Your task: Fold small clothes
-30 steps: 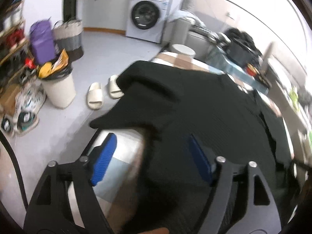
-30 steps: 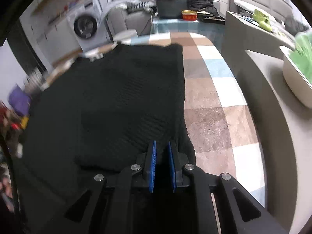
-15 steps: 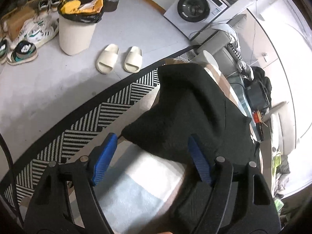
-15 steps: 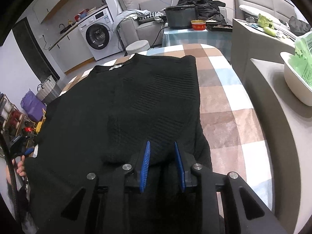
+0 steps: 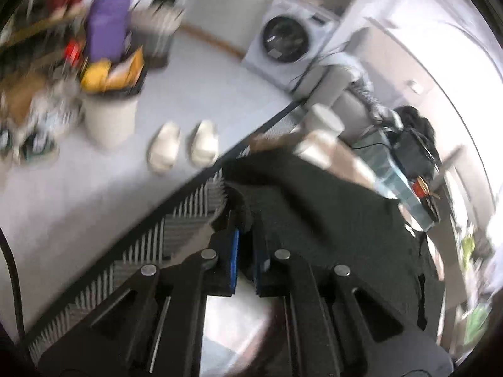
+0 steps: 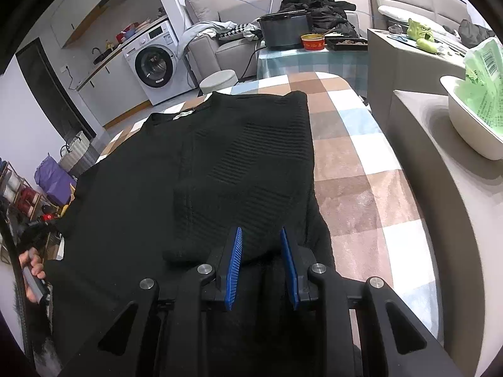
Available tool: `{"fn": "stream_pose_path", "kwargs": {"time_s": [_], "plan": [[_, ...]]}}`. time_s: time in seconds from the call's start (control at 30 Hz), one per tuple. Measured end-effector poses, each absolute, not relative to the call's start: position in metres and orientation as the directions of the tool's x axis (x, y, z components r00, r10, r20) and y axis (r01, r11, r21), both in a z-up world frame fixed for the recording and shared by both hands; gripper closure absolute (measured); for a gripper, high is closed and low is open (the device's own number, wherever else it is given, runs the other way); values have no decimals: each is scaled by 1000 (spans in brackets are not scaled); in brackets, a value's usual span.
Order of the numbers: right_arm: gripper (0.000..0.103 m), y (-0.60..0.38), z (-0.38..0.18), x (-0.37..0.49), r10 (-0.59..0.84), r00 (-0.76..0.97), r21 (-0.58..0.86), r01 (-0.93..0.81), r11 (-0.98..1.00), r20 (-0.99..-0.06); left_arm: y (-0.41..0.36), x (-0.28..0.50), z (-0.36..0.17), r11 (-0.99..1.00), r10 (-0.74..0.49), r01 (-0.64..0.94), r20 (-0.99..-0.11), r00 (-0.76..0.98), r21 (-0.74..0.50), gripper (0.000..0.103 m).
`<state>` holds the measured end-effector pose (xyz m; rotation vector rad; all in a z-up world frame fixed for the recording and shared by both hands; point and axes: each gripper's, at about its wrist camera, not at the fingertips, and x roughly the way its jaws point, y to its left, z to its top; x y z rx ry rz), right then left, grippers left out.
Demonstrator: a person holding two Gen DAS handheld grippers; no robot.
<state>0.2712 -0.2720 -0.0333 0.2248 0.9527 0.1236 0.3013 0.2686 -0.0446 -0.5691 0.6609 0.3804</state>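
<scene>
A black knit sweater (image 6: pixel 220 169) lies spread on the checkered table (image 6: pixel 355 169), its right side folded over onto the middle. My right gripper (image 6: pixel 261 264) is open just above the folded sleeve's near end, its blue pads apart and holding nothing. In the blurred left wrist view, my left gripper (image 5: pixel 246 257) is shut on the sweater's left edge (image 5: pixel 242 213) at the table's side. The sweater (image 5: pixel 330 220) stretches away to the right.
A white tub (image 6: pixel 471 125) with a green bag stands on a counter at the right. A washing machine (image 6: pixel 154 66), stool (image 6: pixel 218 80) and sofa lie beyond the table. On the floor left are slippers (image 5: pixel 182 144), a bin (image 5: pixel 110 116) and a striped rug (image 5: pixel 141 245).
My left gripper has closed on the sweater's left edge after being open. My right gripper has opened and released the folded sleeve, which now lies flat.
</scene>
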Motion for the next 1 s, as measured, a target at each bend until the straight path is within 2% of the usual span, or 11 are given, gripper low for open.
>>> {"fn": "stream_pose_path", "kwargs": {"time_s": [0.1,0.17,0.27,0.3,0.37,0.4,0.53,0.6,0.77,0.9,1.0], "plan": [[77,-272,-30,269,200,578,236,-12,972,-791,220,317,-9,885,130,-365,-599,790,-290,99],[77,-273,-29,268,197,583,235,-11,972,-788,180,328,4,938,66,-249,-581,811,-240,99],[77,-275,-26,265,194,589,235,-6,972,-785,98,349,-4,985,-132,27,-654,744,-169,98],[77,-275,-26,264,191,590,234,-3,972,-785,80,352,-11,986,-159,74,-681,715,-152,96],[77,-277,-25,262,185,590,233,4,973,-786,50,355,-30,977,-210,165,-755,622,-135,81],[77,-278,-25,261,182,592,232,9,973,-785,45,352,-35,970,-236,188,-757,609,-151,79],[77,-279,-25,258,175,592,228,14,974,-786,51,337,-38,963,-271,180,-728,629,-203,50],[77,-279,-25,258,176,593,229,15,973,-786,70,331,-36,963,-265,136,-711,651,-234,43],[77,-276,-28,261,190,585,238,5,971,-788,115,322,-51,978,-137,-27,-737,662,-206,41],[77,-273,-33,261,198,569,238,-3,971,-798,148,331,-74,977,17,-180,-791,612,-118,41],[77,-275,-37,262,190,553,230,3,973,-811,156,342,-88,972,41,-211,-812,583,-103,49]]}}
